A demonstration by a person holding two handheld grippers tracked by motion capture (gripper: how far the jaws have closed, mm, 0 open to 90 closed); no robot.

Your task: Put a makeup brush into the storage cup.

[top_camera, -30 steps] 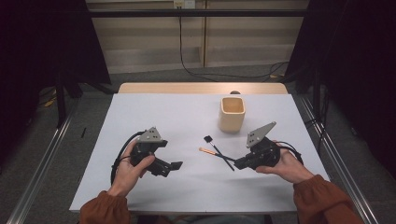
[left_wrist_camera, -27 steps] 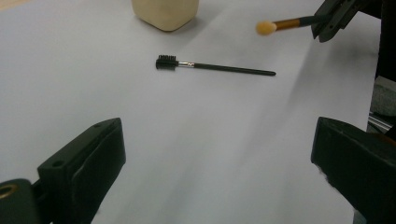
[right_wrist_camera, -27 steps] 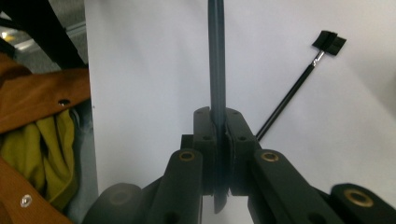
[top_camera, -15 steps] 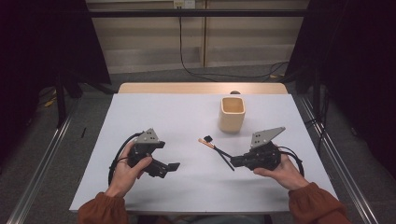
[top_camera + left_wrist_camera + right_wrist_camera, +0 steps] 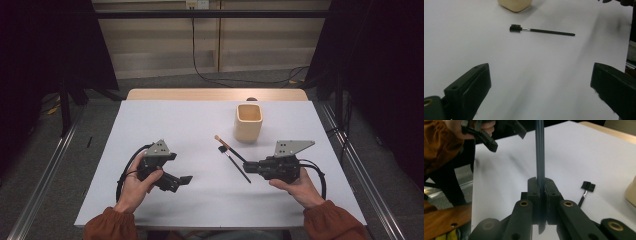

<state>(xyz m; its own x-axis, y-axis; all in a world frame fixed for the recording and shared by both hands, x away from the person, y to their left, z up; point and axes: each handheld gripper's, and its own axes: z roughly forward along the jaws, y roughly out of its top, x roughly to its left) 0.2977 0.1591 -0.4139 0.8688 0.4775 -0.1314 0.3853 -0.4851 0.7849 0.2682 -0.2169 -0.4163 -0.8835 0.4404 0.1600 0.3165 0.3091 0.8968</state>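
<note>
My right gripper [image 5: 248,166] is shut on the dark handle of a thin brush [image 5: 230,148]. The brush's tan tip points up and left, toward the cup. In the right gripper view the handle [image 5: 539,157] rises straight out of the closed pads of that gripper [image 5: 541,182]. A second brush with a black head [image 5: 235,164] lies flat on the white table cover just left of those jaws, and its head [image 5: 588,186] lies to the jaws' right. My left gripper [image 5: 180,182] rests open and empty at the front left, aimed at that lying brush [image 5: 541,30] between its wide jaws [image 5: 540,72].
A tan square cup [image 5: 248,121] stands upright behind the brushes; its base [image 5: 515,3] is at the top edge and its side [image 5: 631,192] at the right edge. The white cover [image 5: 190,125] spans the table, with a wooden strip [image 5: 215,94] along its far edge.
The right gripper shifted slightly and levelled out. The brush it holds has lifted off the table, its tan tip swinging away from the lying brush toward the cup. The left gripper stayed put.
</note>
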